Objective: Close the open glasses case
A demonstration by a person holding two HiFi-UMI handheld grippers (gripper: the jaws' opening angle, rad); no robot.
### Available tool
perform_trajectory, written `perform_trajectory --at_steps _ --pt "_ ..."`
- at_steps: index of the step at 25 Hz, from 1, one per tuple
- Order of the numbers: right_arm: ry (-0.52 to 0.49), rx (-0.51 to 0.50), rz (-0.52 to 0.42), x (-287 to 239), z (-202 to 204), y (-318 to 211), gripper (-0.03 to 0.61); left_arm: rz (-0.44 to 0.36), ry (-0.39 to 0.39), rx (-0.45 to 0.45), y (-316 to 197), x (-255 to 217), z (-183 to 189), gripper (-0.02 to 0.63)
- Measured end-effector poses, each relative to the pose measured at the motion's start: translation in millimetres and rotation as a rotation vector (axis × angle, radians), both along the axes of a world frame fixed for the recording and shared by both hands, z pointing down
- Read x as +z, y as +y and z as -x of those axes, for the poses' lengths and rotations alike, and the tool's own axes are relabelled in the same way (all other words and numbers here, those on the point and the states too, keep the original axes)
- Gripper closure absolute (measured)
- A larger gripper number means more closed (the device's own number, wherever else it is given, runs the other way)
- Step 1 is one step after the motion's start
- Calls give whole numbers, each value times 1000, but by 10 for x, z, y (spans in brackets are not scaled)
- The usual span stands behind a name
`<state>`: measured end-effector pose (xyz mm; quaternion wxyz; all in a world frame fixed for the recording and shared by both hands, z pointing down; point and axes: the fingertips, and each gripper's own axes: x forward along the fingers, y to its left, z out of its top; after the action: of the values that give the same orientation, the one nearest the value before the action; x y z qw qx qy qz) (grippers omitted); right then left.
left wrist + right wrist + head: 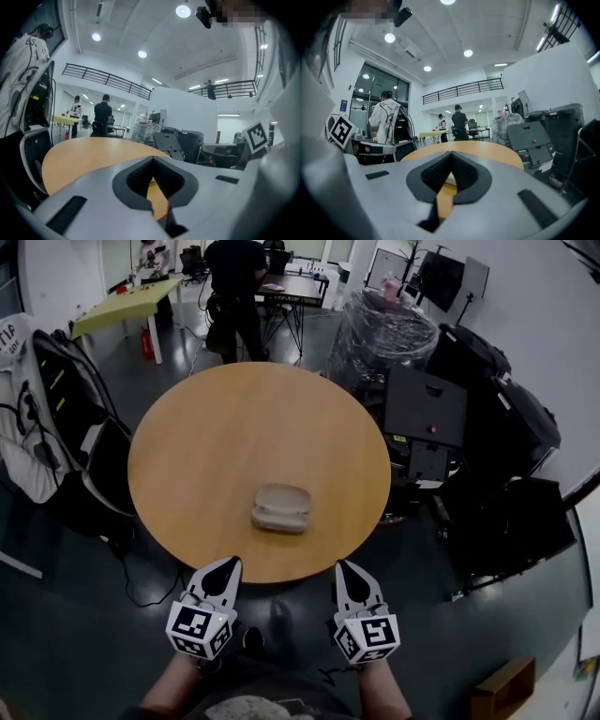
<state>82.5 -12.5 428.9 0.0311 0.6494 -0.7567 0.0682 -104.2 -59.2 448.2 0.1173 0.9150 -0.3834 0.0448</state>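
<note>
A beige glasses case (pixel 280 508) lies open on the round wooden table (pixel 216 437), near its front edge. My left gripper (pixel 228 565) hovers just off that edge, to the case's near left, with its jaws shut and nothing between them. My right gripper (pixel 343 568) hangs level with it at the near right, also shut and empty. The left gripper view shows the left gripper (pixel 152 158) with its tips touching over the tabletop (pixel 89 154). In the right gripper view the right gripper (pixel 451 153) is closed, and a pale sliver of what may be the case shows through the gap.
A white jacket and dark bags (pixel 56 418) stand at the table's left. Black equipment cases (pixel 427 409) and a plastic-wrapped bundle (pixel 389 329) crowd its right. A person in black (pixel 234 287) stands by desks at the back, beside a yellow-green table (pixel 127 301).
</note>
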Motion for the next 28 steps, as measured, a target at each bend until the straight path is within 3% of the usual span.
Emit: perform_trajectory --at_steps 12,19,28 --pt "-36 63 68 118 -43 -625 589 71 -26 80 -621 235 -128 606" --pt "-33 15 80 393 -558 -1275 590 93 -62 52 -1120 561 -646 606" --pt "-41 -43 60 221 -634 -1735 590 129 -128 6 -1358 714 -624 606"
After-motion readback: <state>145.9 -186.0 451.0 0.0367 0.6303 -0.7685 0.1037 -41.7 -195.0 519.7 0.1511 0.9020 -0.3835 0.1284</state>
